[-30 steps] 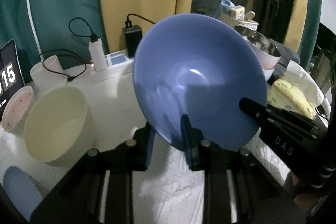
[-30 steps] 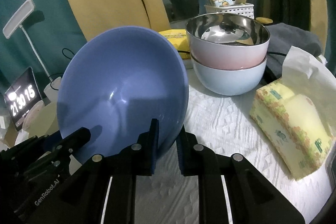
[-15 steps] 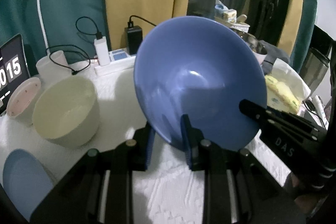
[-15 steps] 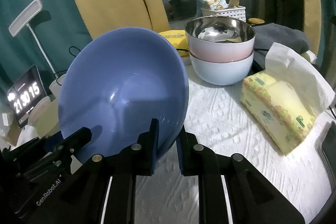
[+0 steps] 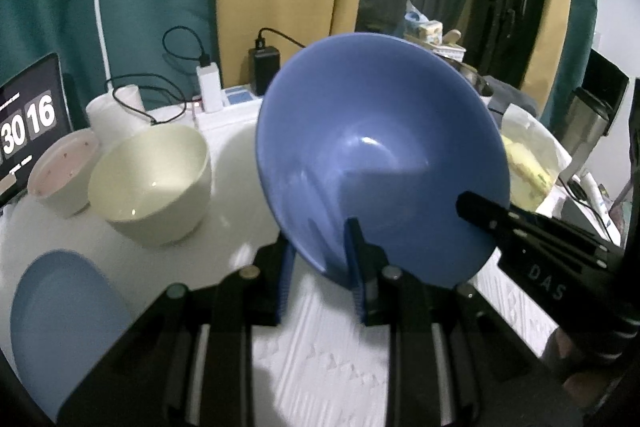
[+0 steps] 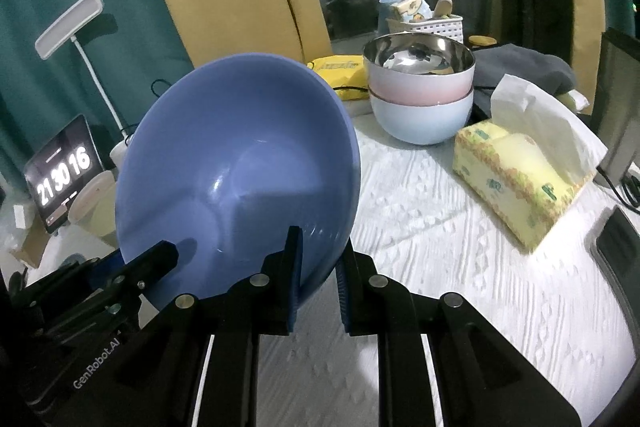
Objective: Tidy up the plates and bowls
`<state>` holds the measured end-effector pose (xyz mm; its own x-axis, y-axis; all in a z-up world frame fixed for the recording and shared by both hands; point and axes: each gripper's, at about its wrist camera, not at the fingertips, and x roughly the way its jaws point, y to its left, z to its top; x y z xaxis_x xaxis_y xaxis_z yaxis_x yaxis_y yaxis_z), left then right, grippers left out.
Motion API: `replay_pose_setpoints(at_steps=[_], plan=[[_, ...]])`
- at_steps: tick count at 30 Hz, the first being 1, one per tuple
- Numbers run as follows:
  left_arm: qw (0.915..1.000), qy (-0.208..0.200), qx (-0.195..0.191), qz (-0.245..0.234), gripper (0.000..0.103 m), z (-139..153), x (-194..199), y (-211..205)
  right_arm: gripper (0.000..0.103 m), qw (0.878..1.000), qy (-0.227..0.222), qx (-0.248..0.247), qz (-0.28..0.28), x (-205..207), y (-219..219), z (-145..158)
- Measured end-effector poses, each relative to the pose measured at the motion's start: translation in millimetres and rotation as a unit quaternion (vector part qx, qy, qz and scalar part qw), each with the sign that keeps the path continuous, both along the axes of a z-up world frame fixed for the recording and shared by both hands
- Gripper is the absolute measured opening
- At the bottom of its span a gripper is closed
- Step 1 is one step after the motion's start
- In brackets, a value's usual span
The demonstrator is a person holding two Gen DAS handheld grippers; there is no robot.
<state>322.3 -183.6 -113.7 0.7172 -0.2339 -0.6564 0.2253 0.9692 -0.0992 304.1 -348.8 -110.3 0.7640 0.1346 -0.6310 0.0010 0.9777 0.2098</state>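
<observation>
Five bowls (image 5: 382,163), one plate (image 5: 60,327), two grippers (image 5: 320,259).

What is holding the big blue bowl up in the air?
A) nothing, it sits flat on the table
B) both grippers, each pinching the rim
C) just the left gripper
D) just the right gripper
B: the blue bowl is tilted up off the table, with the left gripper clamped on its lower rim and the right gripper clamped on the rim too.
</observation>
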Motion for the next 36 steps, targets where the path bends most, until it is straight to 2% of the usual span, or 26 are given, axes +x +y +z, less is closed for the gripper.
replay_pose_setpoints(at_steps=[36], plan=[[0.9996,0.011,-0.016,-0.02,0.025,1.6,-68.1,46.8,0.024,0.999,0.04,0.002,0.0,-71.6,44.0,-3.3]])
